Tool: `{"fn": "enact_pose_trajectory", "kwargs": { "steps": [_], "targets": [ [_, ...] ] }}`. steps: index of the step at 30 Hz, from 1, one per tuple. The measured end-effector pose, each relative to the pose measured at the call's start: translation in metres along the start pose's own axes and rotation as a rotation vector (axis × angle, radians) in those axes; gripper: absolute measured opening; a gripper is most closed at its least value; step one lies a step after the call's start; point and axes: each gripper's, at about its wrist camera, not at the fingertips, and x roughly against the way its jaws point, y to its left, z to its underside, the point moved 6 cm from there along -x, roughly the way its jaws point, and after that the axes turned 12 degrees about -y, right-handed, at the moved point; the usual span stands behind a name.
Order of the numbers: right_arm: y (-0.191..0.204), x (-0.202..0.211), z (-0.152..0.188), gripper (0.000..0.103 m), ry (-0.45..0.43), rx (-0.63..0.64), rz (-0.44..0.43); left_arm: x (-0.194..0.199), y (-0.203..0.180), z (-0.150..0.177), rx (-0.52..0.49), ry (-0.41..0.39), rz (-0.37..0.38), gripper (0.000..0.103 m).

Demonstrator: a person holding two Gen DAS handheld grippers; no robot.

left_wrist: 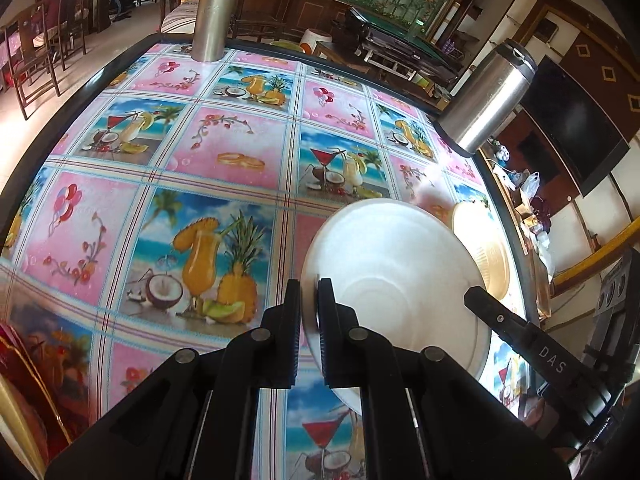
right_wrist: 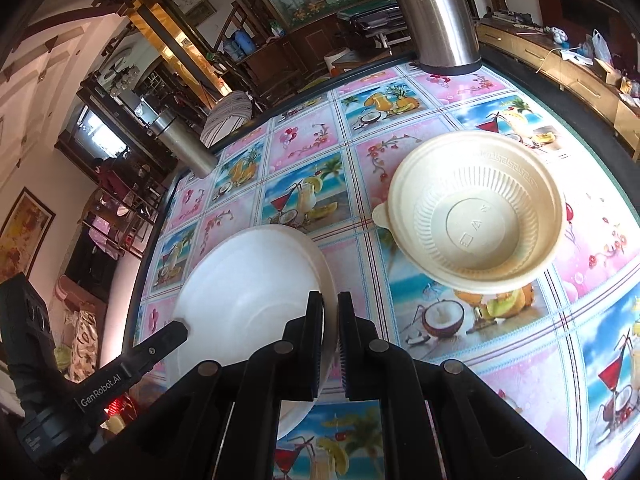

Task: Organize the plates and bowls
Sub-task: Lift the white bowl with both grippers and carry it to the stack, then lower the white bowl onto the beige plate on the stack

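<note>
Over the fruit-patterned surface (left_wrist: pixel 224 148), the left gripper (left_wrist: pixel 309 320) and right gripper (right_wrist: pixel 330 338) each pinched opposite rims of the white plate (right_wrist: pixel 248 292) between their jaws, a light, thin, probably bendable thing, with the beige bowl (right_wrist: pixel 476 212) ahead of the right jaws.

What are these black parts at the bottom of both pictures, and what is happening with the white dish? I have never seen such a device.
They are two hand-held gripping tools, each with two fingers; a person holds one in each hand. A camera on each tool looks forward along its fingers, so one picture comes from the left tool and the other from the right tool. Both are shut on the rim of the same white plate, on opposite sides; each picture also shows the other tool at the far rim. On the table, covered by a colourful cloth, lies a beige plastic bowl. Two steel flasks stand near the far edge.
</note>
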Motion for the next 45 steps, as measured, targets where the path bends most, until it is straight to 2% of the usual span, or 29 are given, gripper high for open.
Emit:
{"fn": "enact_pose_trajectory", "kwargs": {
  "steps": [12, 19, 28, 36, 45],
  "targets": [
    [-0.005, 0.062, 0.059, 0.008, -0.007, 0.016, -0.012, 0.052, 0.001, 0.061, -0.084, 0.003, -0.025, 0.008],
    [0.019, 0.094, 0.078, 0.008, -0.029, 0.050, -0.062, 0.098, 0.018, 0.073, -0.106, -0.057, -0.045, 0.008],
    [0.087, 0.123, 0.096, 0.008, -0.059, 0.141, -0.148, 0.164, 0.066, 0.072, -0.074, -0.164, -0.091, 0.009],
    [0.179, 0.130, 0.121, 0.007, -0.047, 0.251, -0.260, 0.218, 0.138, 0.069, 0.017, -0.248, -0.174, 0.009],
    [0.258, 0.115, 0.162, 0.007, -0.006, 0.328, -0.342, 0.238, 0.207, 0.073, 0.085, -0.267, -0.277, 0.009]
  ]
}}
